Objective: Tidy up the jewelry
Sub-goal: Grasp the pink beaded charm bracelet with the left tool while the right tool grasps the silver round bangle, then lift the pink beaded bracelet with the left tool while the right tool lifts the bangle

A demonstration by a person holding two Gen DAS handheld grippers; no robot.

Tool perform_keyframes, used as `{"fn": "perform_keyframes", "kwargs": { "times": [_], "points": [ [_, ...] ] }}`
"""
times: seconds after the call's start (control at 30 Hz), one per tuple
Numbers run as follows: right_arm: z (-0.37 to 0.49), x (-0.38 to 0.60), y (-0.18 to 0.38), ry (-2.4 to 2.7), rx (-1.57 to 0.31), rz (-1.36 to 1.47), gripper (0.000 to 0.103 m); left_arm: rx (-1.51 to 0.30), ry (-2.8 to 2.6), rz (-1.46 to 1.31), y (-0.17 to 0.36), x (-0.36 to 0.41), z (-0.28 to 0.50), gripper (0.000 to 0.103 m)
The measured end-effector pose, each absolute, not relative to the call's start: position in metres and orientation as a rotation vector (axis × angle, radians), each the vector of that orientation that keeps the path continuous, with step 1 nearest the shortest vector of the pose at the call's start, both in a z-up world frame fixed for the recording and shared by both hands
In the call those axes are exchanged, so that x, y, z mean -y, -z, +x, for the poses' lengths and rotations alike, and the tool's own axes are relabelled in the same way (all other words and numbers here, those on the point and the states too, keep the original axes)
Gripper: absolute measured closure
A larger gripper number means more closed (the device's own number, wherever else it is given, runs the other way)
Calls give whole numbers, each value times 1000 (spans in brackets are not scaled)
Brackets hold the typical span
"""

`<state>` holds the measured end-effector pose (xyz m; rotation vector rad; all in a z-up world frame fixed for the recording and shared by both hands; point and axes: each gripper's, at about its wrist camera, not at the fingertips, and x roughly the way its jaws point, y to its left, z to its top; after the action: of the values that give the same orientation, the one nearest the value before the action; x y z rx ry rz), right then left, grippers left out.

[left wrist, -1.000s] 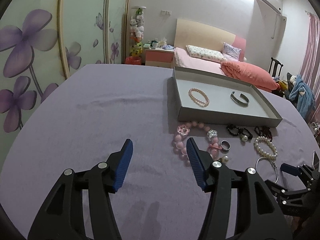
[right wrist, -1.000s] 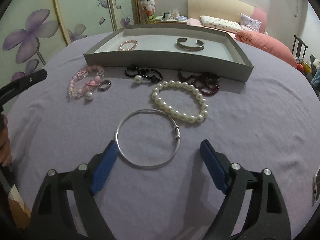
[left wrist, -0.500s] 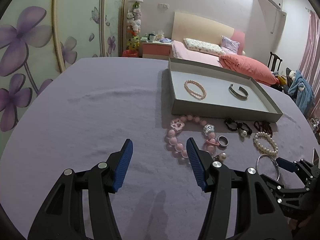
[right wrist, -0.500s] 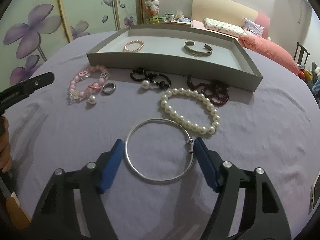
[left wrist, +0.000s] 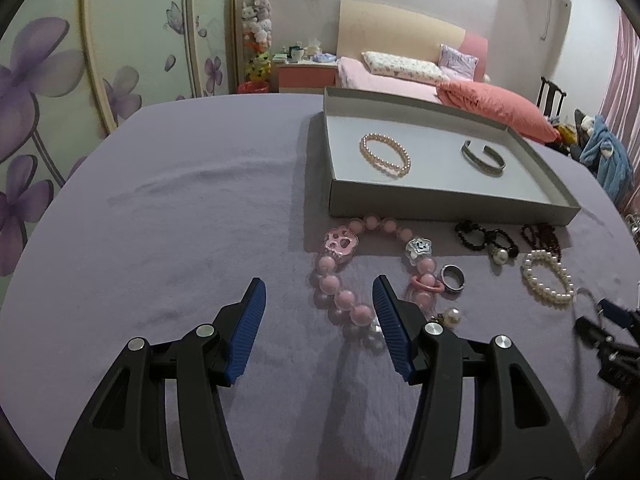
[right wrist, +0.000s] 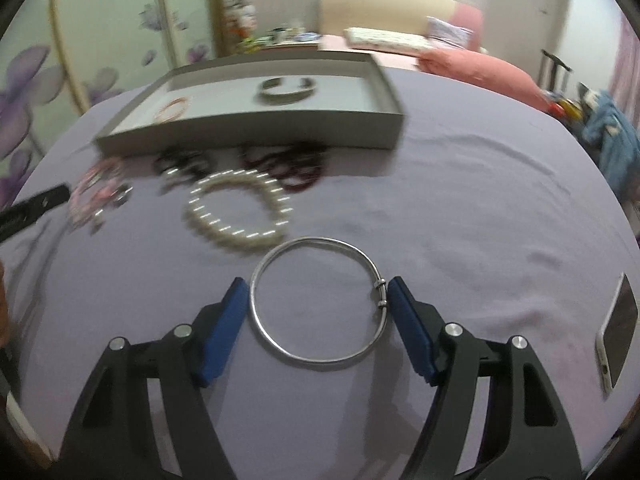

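My right gripper (right wrist: pixel 317 282) is shut on a thin silver bangle (right wrist: pixel 320 239), one blue pad against each side of the ring, just above the purple cloth. It stays sharp while everything behind is blurred. My left gripper (left wrist: pixel 319 286) hangs open over the cloth, and its right finger overlaps a pink bead bracelet (left wrist: pixel 344 298). A grey tray (left wrist: pixel 440 202) holds a pink pearl bracelet (left wrist: pixel 404 156) and a metal cuff (left wrist: pixel 480 162). In front of the tray lie a ring (left wrist: pixel 453 278), a white pearl bracelet (left wrist: pixel 532 284), black beads (left wrist: pixel 486 240) and dark red beads (left wrist: pixel 542 234).
A phone (right wrist: pixel 618 328) lies on the cloth to the right of my right gripper. The cloth spreads bare to the left of the tray. A wardrobe with flower doors, a bed and a chair stand beyond the table.
The right jaws narrowed onto the silver bangle and now carry it as that view swings. The left gripper has come lower and closer to the pink bead bracelet, its jaws unchanged.
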<state>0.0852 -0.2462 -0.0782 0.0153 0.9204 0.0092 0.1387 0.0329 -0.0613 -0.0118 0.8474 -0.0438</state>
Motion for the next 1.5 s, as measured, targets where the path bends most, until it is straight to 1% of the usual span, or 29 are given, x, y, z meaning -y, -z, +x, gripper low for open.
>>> {"fn": "perform_keyframes", "kwargs": {
  "times": [0.2, 0.47, 0.57, 0.7, 0.77, 0.8, 0.83, 1.13, 1.5],
  "points": [
    [88, 246, 80, -16, -918, 11, 33, -884, 23, 9, 69, -29, 154, 51],
    [87, 245, 80, -20, -918, 13, 33, -895, 33, 77, 70, -22, 172, 51],
    [87, 244, 80, -20, -918, 12, 33, -892, 52, 97, 69, -18, 175, 54],
    [87, 244, 80, -19, -918, 13, 33, -890, 66, 100, 68, -18, 177, 61],
    [87, 244, 80, -19, -918, 14, 33, -890, 80, 98, 68, -16, 179, 68],
    [87, 244, 80, -20, -918, 14, 33, -889, 83, 101, 67, -16, 179, 75],
    [88, 244, 80, -20, -918, 14, 33, -888, 80, 105, 67, -16, 177, 78],
    [88, 239, 81, -17, -918, 12, 33, -890, 73, 99, 66, -15, 139, 78],
    [89, 239, 80, -20, -919, 12, 31, -892, 66, 75, 66, -12, 144, 77]
  ]
}}
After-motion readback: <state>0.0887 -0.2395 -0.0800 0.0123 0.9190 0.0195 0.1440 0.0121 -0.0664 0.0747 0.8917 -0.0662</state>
